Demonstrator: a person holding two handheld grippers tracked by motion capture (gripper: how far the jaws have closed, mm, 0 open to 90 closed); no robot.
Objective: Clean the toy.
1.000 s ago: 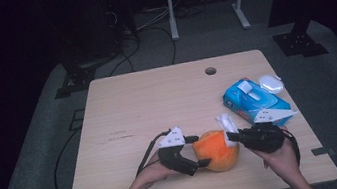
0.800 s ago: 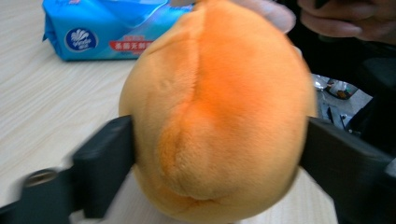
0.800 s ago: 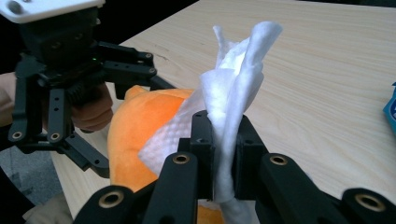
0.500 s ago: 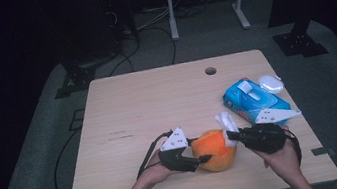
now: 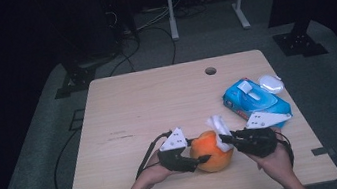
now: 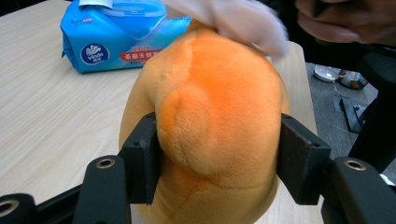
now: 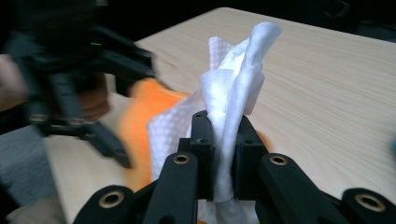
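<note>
Blue wipes pack [image 5: 256, 101] lies at the right of the surface [image 5: 158, 106], lid flap raised; contents not discernible. A white rounded object [image 5: 271, 83] sits just beyond it, toward the far right edge.

Orange plush toy [image 5: 210, 150] rests near the near edge, between both grippers. Left gripper [image 5: 193, 157] has just closed its jaws on the toy; its pads press both flanks in the left gripper view [image 6: 212, 140]. Right gripper [image 5: 227, 138] is clamped on a white wipe [image 7: 231, 107], which touches the toy's top.

Left and far portions of the surface lie open. A round hole [image 5: 210, 71] sits near the far edge.
</note>
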